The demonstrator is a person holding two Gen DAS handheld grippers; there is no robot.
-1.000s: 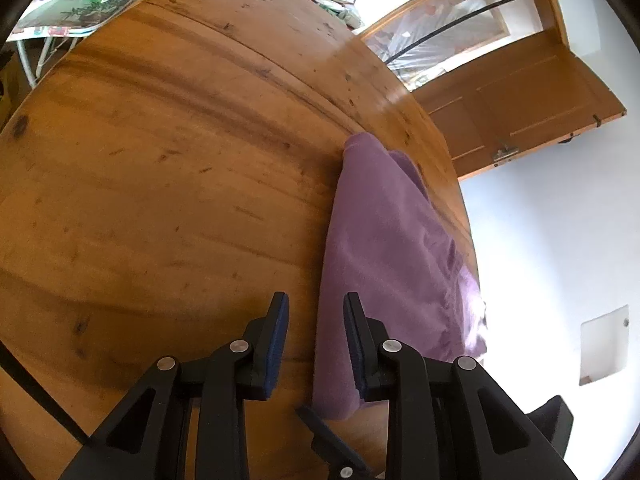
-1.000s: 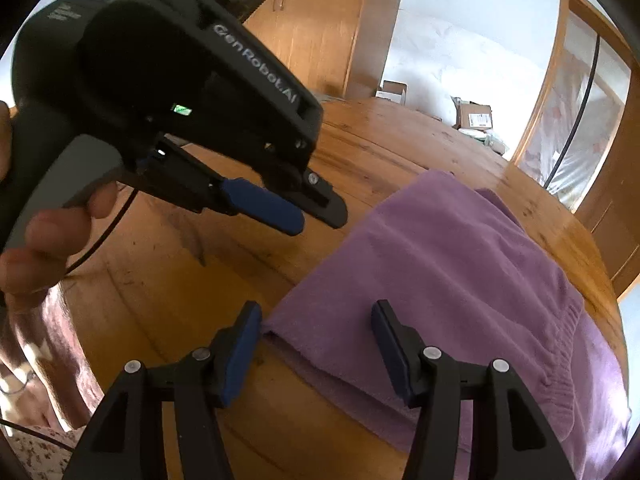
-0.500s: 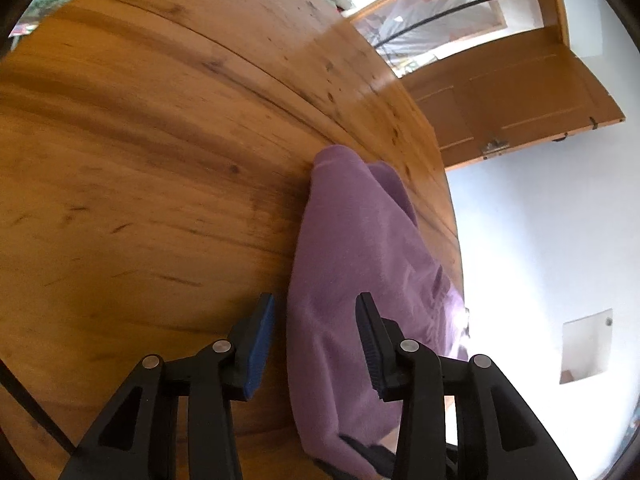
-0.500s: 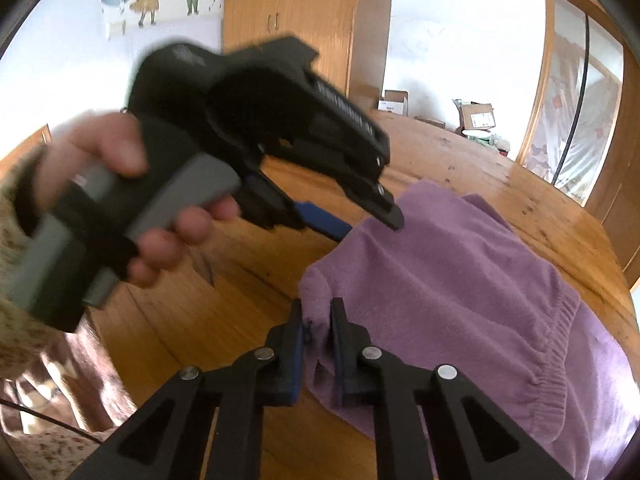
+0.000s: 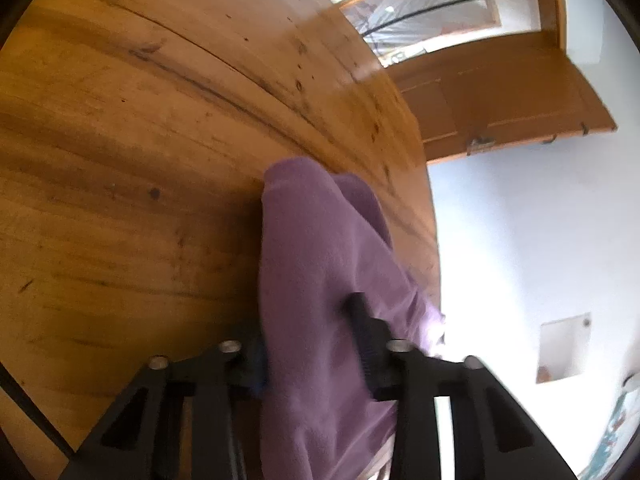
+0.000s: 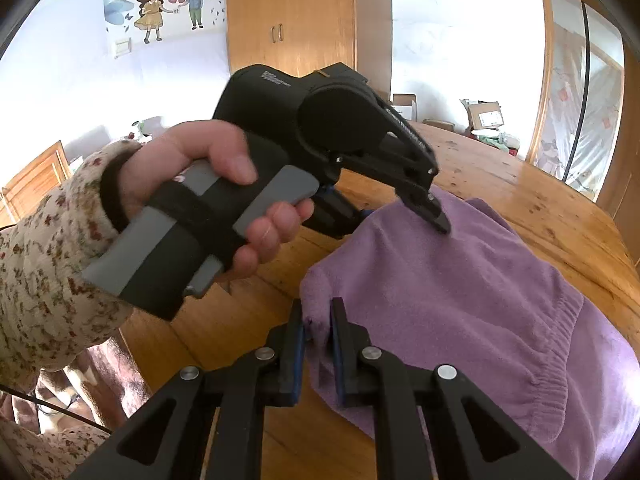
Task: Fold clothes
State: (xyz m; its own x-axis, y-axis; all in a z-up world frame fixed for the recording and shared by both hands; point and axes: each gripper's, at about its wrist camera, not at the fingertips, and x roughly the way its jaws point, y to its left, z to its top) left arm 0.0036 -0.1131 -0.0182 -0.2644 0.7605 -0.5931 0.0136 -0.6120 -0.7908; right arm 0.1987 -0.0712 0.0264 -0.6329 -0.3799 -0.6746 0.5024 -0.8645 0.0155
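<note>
A purple fleece garment [image 5: 320, 240] lies folded near the edge of a round wooden table [image 5: 120, 160]. My left gripper [image 5: 308, 328] straddles its long folded edge; its jaws are closing, the cloth bunched between them and touching both fingers. The right wrist view shows this left gripper [image 6: 404, 220], a hand [image 6: 208, 176] on its handle, with one finger on top of the garment [image 6: 460, 300] and the blue pad under its edge. My right gripper [image 6: 318, 332] is shut on the garment's near corner, which is raised slightly off the table [image 6: 500, 168].
The table edge runs just right of the garment, with white floor below. A wooden door [image 5: 500, 96] stands beyond it. A wardrobe [image 6: 292, 16] and cardboard boxes [image 6: 486, 114] are behind the table. A floral sleeve [image 6: 44, 264] is at the left.
My left gripper slid from beside the garment onto its edge, widened, then narrowed on the cloth. My right gripper shut on the near corner and lifted it a little.
</note>
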